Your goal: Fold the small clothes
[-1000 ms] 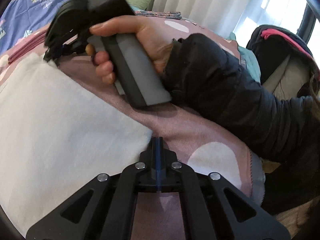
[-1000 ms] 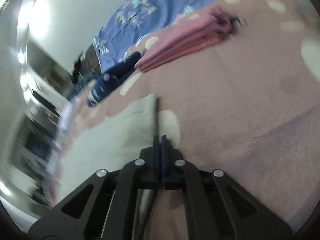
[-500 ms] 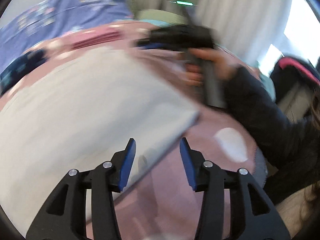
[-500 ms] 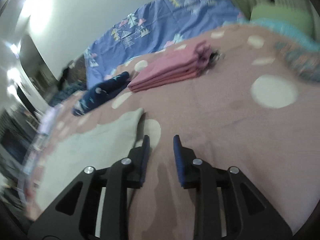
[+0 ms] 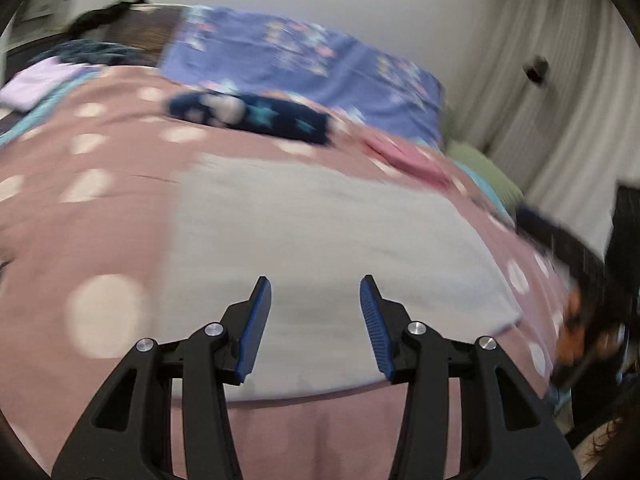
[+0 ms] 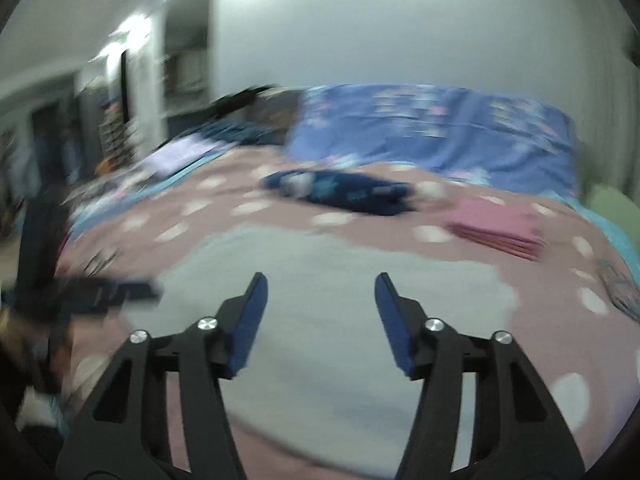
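Note:
A pale grey-white garment [image 5: 320, 240] lies flat on the pink dotted bedspread [image 5: 80, 216]; it also shows in the right wrist view [image 6: 340, 292]. My left gripper [image 5: 315, 290] is open and empty above the garment's near edge. My right gripper [image 6: 320, 286] is open and empty above the garment. The right gripper appears blurred at the right edge of the left wrist view [image 5: 580, 280]. The left gripper shows blurred at the left in the right wrist view [image 6: 92, 292].
A folded pink stack [image 6: 504, 228] lies at the right, also in the left wrist view [image 5: 404, 160]. A dark blue star-patterned garment [image 6: 344, 190] lies behind the pale one. A blue patterned sheet [image 6: 440, 128] covers the bed's far end. Curtains [image 5: 560, 100] hang at the right.
Both grippers have opened and let go of the pale garment's corners. Both have swung round to face the bed's far end; the garment now lies flat.

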`<action>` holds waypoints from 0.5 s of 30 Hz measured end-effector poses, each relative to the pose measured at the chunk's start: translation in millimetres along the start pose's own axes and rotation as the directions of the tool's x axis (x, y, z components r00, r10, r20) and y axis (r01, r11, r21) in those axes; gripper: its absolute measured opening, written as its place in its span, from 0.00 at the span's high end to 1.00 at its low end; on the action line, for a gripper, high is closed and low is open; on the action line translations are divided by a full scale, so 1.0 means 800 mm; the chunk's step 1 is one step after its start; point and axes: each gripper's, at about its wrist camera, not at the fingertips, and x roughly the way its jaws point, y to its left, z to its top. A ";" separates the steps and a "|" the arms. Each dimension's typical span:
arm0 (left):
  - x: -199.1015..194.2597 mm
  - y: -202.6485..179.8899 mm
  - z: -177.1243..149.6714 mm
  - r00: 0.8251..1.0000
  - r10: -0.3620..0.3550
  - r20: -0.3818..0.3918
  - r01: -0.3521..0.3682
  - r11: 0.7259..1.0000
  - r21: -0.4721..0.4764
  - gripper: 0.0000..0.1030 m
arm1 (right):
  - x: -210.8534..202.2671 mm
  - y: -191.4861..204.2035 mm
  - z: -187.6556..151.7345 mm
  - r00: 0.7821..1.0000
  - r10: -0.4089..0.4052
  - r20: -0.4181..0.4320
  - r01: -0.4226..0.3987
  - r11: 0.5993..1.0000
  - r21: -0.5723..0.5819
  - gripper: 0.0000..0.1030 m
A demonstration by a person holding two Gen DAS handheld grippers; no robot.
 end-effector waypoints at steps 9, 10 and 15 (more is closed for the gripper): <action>-0.076 0.116 -0.025 0.988 0.132 0.077 -0.122 0.984 -0.129 0.45 | 0.065 0.254 -0.057 0.992 0.078 -0.104 -0.121 0.842 -0.526 0.60; -0.082 0.126 -0.029 0.988 0.135 0.078 -0.123 0.982 -0.142 0.45 | 0.068 0.271 -0.060 0.992 0.071 -0.104 -0.117 0.823 -0.556 0.60; -0.089 0.160 -0.037 0.989 0.126 0.075 -0.111 0.978 -0.178 0.45 | 0.111 0.321 -0.072 0.991 -0.013 -0.134 -0.077 0.760 -0.645 0.59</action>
